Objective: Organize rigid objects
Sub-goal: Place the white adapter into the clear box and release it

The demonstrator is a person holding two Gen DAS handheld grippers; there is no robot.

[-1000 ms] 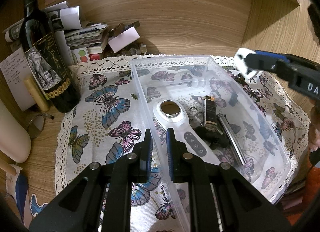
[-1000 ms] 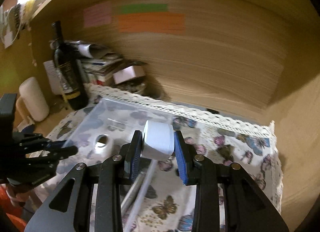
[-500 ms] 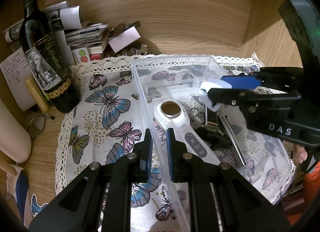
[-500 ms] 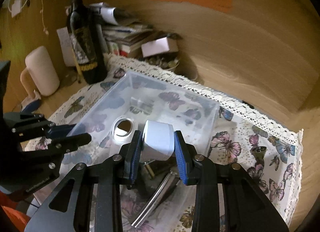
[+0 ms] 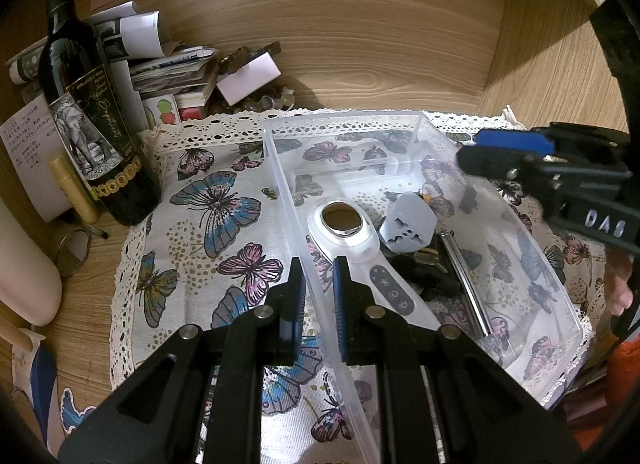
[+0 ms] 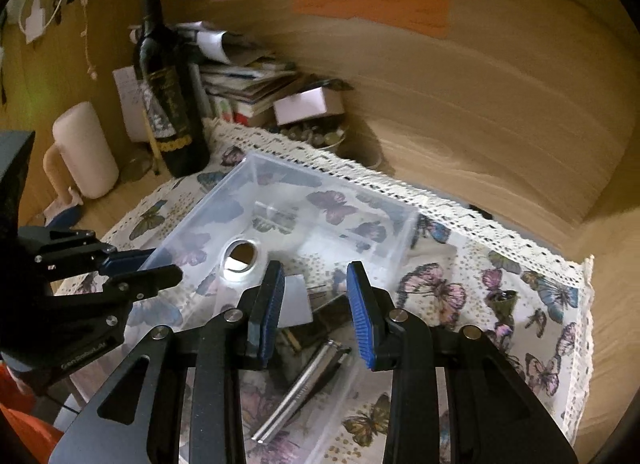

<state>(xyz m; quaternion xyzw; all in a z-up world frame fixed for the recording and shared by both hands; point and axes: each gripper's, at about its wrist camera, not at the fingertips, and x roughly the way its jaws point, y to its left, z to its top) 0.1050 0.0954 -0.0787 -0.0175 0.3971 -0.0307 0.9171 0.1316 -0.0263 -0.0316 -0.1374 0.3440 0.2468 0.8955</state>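
Observation:
A clear plastic bin (image 5: 280, 168) sits on a butterfly cloth. Inside lie a white handheld device (image 5: 348, 232), a white plug adapter (image 5: 408, 224), a silver pen-like rod (image 5: 464, 280) and dark small items. My left gripper (image 5: 316, 296) is shut on the bin's left wall. My right gripper (image 6: 316, 296) is open and empty above the bin, with the adapter (image 6: 294, 302) lying just below its fingers. It shows in the left wrist view (image 5: 504, 156) at the right.
A wine bottle (image 5: 88, 120) stands at the left beside stacked papers (image 5: 168, 68) and a cream cylinder (image 5: 24, 272). A small dark object (image 6: 504, 304) lies on the cloth right of the bin. Wooden walls enclose the back and right.
My right gripper opened and let the white adapter drop into the bin, then drew back to the right. My left gripper kept its hold on the bin wall.

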